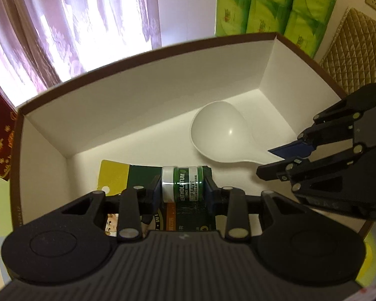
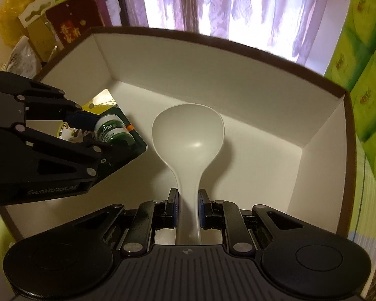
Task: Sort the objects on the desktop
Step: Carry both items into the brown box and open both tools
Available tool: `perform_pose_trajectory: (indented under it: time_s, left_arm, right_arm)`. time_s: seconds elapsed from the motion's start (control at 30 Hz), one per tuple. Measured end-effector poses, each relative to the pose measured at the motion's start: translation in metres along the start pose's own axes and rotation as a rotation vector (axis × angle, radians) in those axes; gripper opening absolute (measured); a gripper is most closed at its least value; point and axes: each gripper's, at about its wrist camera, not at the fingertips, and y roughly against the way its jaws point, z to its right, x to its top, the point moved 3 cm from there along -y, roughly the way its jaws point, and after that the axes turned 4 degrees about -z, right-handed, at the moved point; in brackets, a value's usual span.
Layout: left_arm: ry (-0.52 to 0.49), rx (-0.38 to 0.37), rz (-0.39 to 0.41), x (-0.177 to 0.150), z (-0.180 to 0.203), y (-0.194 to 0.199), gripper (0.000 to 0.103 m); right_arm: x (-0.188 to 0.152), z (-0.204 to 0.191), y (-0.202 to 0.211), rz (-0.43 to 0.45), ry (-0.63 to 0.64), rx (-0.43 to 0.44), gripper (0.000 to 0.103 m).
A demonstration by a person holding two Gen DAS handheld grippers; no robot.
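Note:
My left gripper point(image 1: 183, 188) is shut on a green and white lip salve jar point(image 1: 182, 184) and holds it inside a white box point(image 1: 143, 115), over a green and yellow card point(image 1: 112, 178) on the box floor. My right gripper point(image 2: 187, 208) is shut on the handle of a large white plastic spoon point(image 2: 188, 128), whose bowl lies in the middle of the box point(image 2: 238, 85). In the left wrist view the spoon point(image 1: 220, 133) and right gripper point(image 1: 285, 158) are at the right. In the right wrist view the left gripper point(image 2: 102, 133), jar point(image 2: 112, 129) and card point(image 2: 101, 104) are at the left.
The box has a brown rim. Green tissue packs point(image 1: 270, 2) stand behind it at the right. A dark red box point(image 2: 70, 25) and several bags stand at its left. Purple curtains hang behind. A quilted chair back point(image 1: 353, 50) is at the far right.

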Motion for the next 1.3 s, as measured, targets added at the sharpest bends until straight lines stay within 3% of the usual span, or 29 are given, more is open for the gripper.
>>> perform_pose_trajectory:
  time_s: [0.37,0.43,0.5,0.57,0.6,0.9,1.3]
  left_arm:
    - [-0.053,0.023,-0.068,0.01,0.012,-0.017,0.032]
    - [-0.034,0.025,-0.068,0.012,0.011,-0.016,0.061]
    - [-0.019,0.026,-0.058,0.013,0.009,-0.013,0.069]
    - [-0.004,0.027,-0.068,0.011,0.006,-0.011,0.073]
    - [0.003,0.027,-0.073,0.012,0.005,-0.011,0.074]
    - [0.031,0.046,-0.11,-0.004,-0.003,-0.002,0.075]
    - [0.048,0.051,-0.091,-0.018,0.005,0.032,0.079]
  right_arm:
    - [0.002,0.002,-0.008,-0.075,-0.019,-0.007,0.012]
    - [0.001,0.0,-0.008,-0.09,0.01,-0.012,0.013]
    - [-0.001,-0.001,-0.006,-0.095,0.036,-0.026,0.024]
    - [-0.003,-0.002,0.0,-0.086,0.045,-0.034,0.07]
    - [-0.003,-0.003,0.005,-0.063,0.052,-0.038,0.072]
    - [-0.009,-0.009,0.018,-0.079,0.032,-0.025,0.074]
    - [-0.025,-0.017,0.034,-0.064,0.006,-0.035,0.077]
